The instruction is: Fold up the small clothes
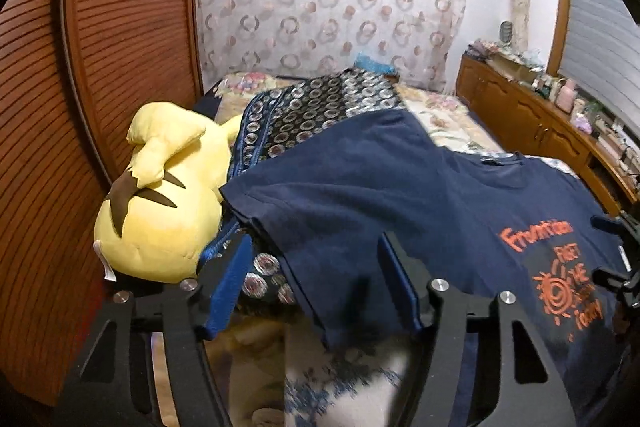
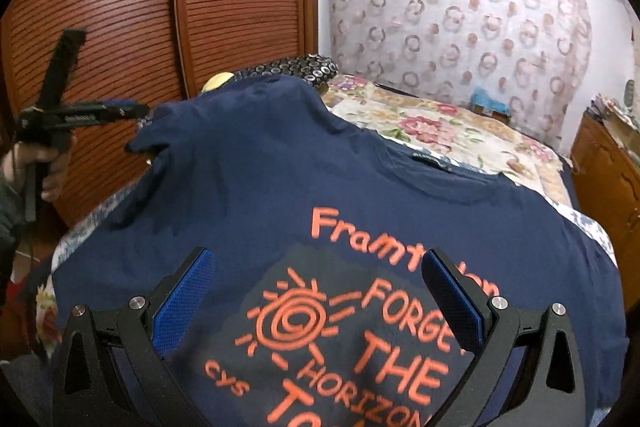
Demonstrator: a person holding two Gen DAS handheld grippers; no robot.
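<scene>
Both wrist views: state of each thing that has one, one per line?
navy T-shirt: spread print-up on the bed, left sleeve draped over bedding, unfolded
left gripper: open, sleeve edge between its fingers, not clamped
right gripper: open, over the print
yellow plush: lying beside the sleeve
patterned blanket: bunched under the sleeve
louvered wardrobe doors: closed

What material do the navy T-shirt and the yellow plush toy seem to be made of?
Navy T-shirt: probably cotton knit, matte; it drapes in soft folds, and its orange print looks slightly raised.
Yellow plush toy: likely short-pile polyester fleece over stuffing; smooth, faintly shiny, rounded, with stitched seams.
</scene>
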